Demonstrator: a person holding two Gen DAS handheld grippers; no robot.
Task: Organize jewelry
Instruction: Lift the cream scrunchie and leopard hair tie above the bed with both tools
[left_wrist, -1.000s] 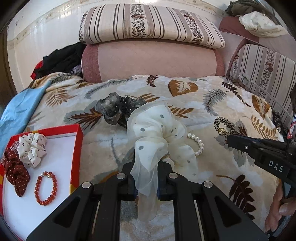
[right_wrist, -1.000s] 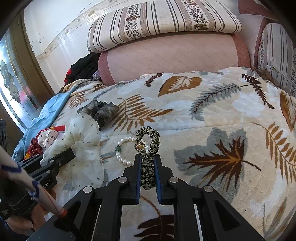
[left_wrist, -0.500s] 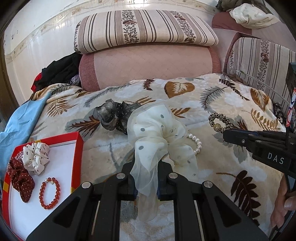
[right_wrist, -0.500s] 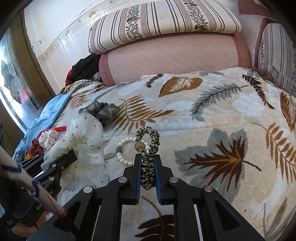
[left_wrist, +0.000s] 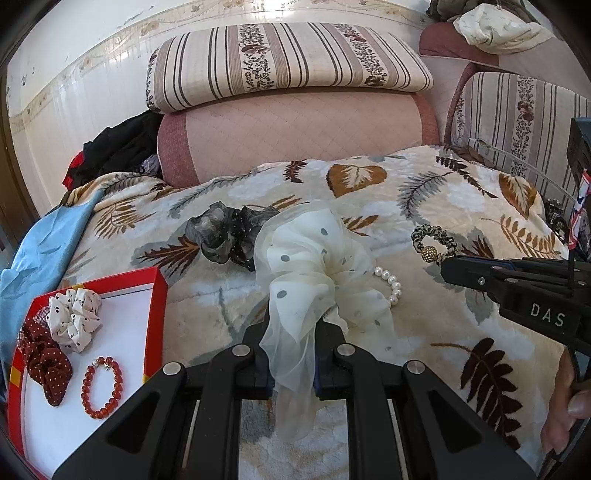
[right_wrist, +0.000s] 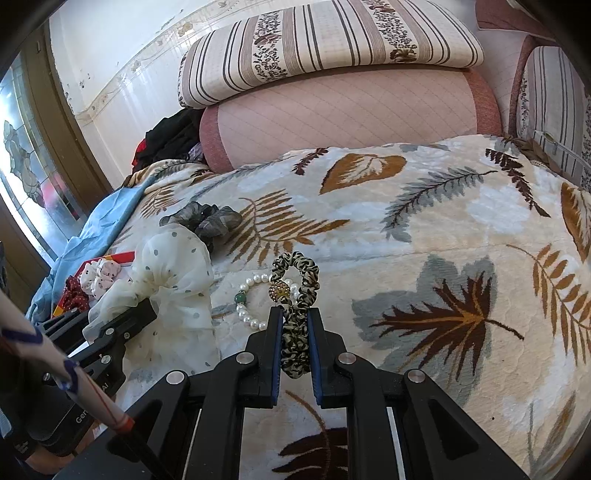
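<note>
My left gripper (left_wrist: 291, 325) is shut on a cream sheer polka-dot scrunchie (left_wrist: 314, 266), held above the leaf-print blanket. My right gripper (right_wrist: 294, 314) is shut on a leopard-print scrunchie (right_wrist: 295, 291) with a gold bead; it also shows in the left wrist view (left_wrist: 434, 240). A pearl bracelet (right_wrist: 251, 302) lies on the blanket between the two grippers. A red-rimmed white tray (left_wrist: 155, 284) at the left holds a white dotted scrunchie (left_wrist: 74, 314), a dark red dotted scrunchie (left_wrist: 46, 363) and a red bead bracelet (left_wrist: 102, 386).
A grey-black sheer scrunchie (left_wrist: 229, 236) lies on the blanket (right_wrist: 424, 229) behind the cream one. Pink and striped cushions (left_wrist: 295, 125) stand at the back. A blue cloth (left_wrist: 40, 243) and dark clothes (left_wrist: 118, 151) lie at the left.
My left gripper has lifted and pulled back a little with the cream scrunchie; the tray now sits lower in its view. The right gripper has stayed put, still holding the leopard scrunchie.
</note>
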